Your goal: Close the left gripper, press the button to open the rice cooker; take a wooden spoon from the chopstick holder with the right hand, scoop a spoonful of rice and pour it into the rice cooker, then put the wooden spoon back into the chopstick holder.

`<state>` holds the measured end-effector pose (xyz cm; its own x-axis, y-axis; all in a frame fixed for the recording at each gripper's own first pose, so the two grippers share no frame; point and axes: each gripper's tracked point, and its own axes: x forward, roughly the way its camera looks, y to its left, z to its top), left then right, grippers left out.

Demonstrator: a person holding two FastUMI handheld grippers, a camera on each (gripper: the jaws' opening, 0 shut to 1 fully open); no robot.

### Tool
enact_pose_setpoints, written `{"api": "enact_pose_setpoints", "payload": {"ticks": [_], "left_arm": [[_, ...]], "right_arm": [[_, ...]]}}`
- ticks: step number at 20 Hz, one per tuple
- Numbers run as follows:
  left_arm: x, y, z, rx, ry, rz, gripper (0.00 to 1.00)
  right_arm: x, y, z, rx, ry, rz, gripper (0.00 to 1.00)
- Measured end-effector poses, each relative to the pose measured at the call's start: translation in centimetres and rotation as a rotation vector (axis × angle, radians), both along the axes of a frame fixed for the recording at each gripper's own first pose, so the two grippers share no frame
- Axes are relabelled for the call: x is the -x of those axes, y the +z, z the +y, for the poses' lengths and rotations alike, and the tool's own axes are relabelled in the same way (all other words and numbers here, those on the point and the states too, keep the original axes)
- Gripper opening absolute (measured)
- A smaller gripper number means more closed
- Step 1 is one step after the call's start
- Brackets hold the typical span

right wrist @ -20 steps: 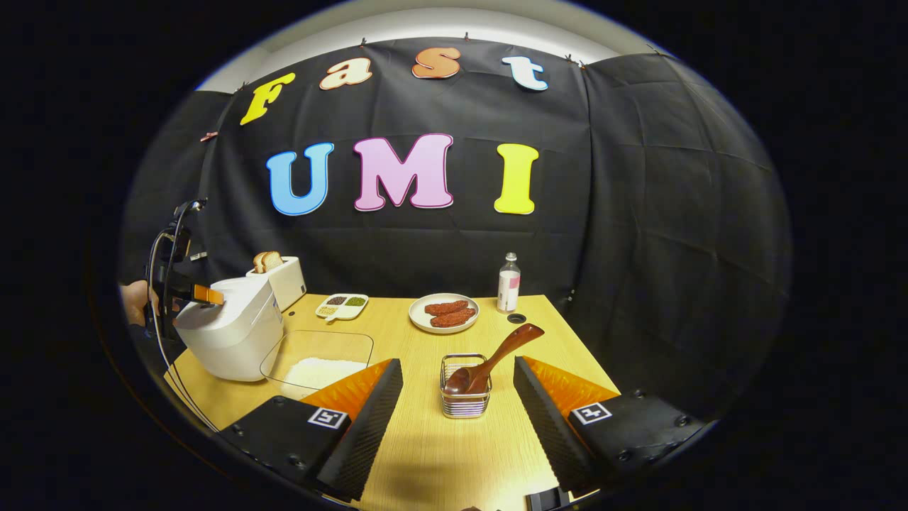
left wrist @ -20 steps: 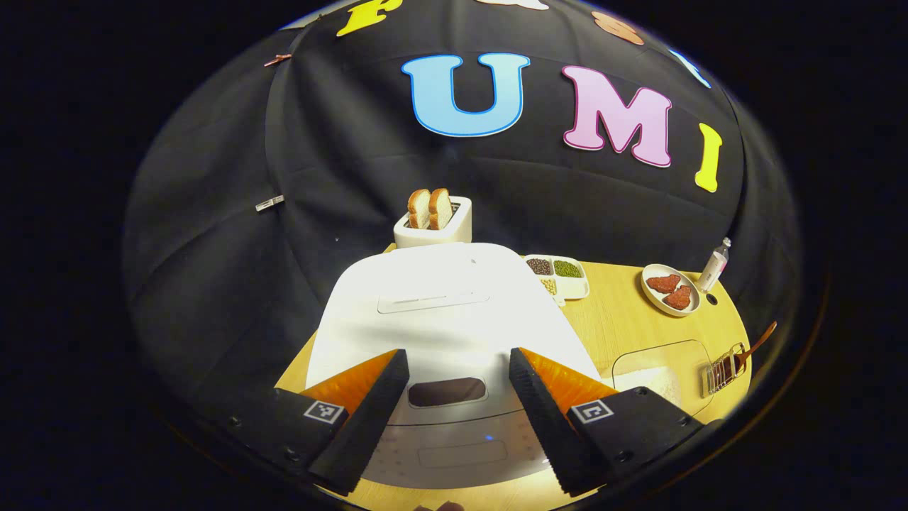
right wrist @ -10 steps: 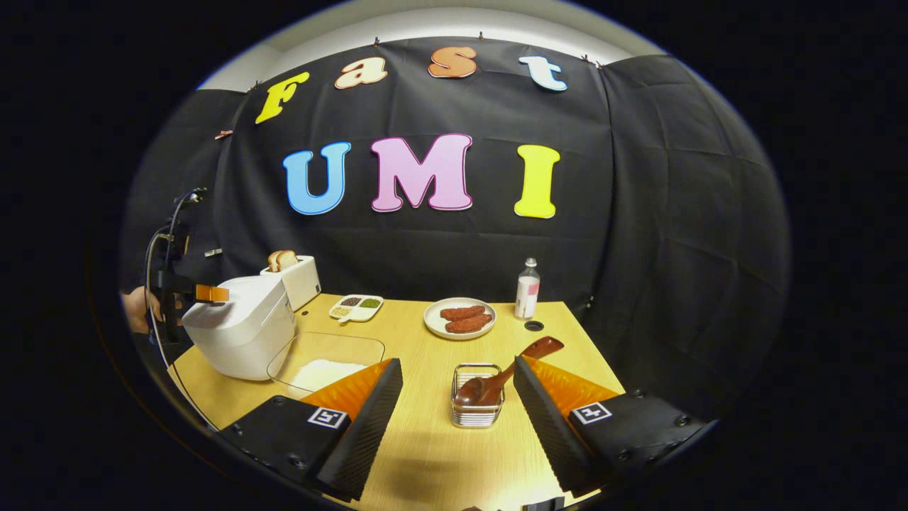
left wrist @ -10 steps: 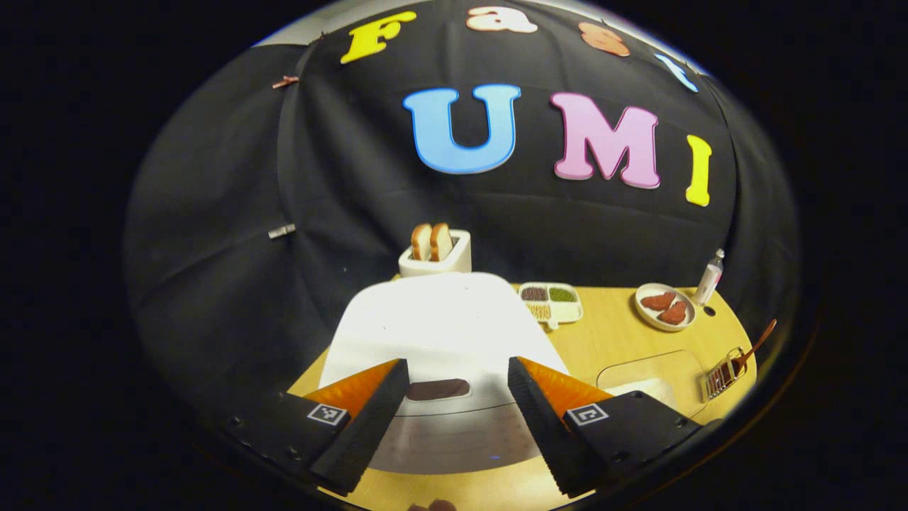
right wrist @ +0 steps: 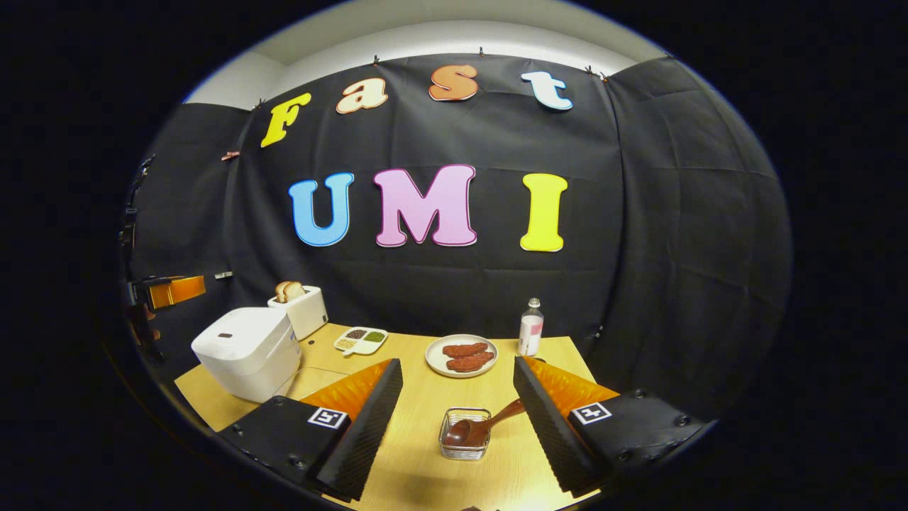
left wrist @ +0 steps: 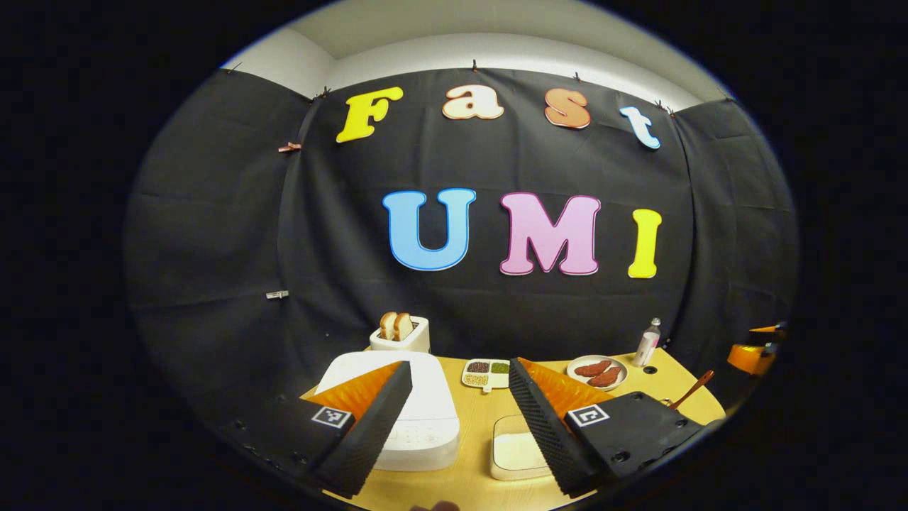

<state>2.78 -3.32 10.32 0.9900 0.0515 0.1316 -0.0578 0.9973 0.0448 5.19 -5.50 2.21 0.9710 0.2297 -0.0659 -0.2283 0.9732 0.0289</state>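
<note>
Left gripper view is showing the left hand-held gripper [left wrist: 460, 426] hanging with its fingers spread wide apart and nothing between them, above the front edge of a light wooden worktop [left wrist: 477, 433]. Beneath it, the white rice cooker [left wrist: 418, 419] is sitting near the worktop's left edge with its lid down, and a clear tray of white rice [left wrist: 518, 451] is lying just beside it toward the middle. Behind the cooker, a white toaster [left wrist: 401, 337] holding two slices of bread is standing at the back left corner. A divided dish of beans [left wrist: 486, 370], a plate of reddish meat pieces [left wrist: 597, 370] and a small bottle [left wrist: 646, 343] are lining the back edge. The wooden spoon's handle [left wrist: 688, 394] is poking up near the right edge.

From the right gripper view, the right hand-held gripper [right wrist: 457, 426] is also standing wide open and gripping nothing, near the front edge. Between its fingers, the wire chopstick holder [right wrist: 464, 434] is resting on the worktop with the wooden spoon [right wrist: 486, 426] leaning in it, bowl down and handle tilted to the right. The other gripper is hanging off the left edge, above and apart from the cooker. Black cloth is covering the booth's walls on three sides, with a pale wall and ceiling above it.
</note>
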Motion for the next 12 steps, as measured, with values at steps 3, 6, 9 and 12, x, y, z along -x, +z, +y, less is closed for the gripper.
{"api": "enact_pose_setpoints", "payload": {"ticks": [3, 6, 9, 12], "left_arm": [[2.6, 0.6, 0.5, 0.02, 0.063, -0.011, 0.95], [5.0, -0.6, 0.0, 0.041, 0.034, -0.009, 0.95], [7.0, -3.3, 0.8, 0.021, -0.006, 0.013, 0.95], [9.0, -4.8, 0.9, 0.019, -0.066, 0.007, 0.96]], "right_arm": [[2.1, 1.5, 0.2, -0.001, -0.006, -0.033, 0.98], [5.1, 1.7, 0.2, 0.006, -0.059, -0.064, 0.99], [8.6, 0.3, 1.0, -0.013, -0.11, -0.036, 0.98], [11.7, -0.1, 1.1, -0.016, -0.151, -0.058, 0.99]]}}
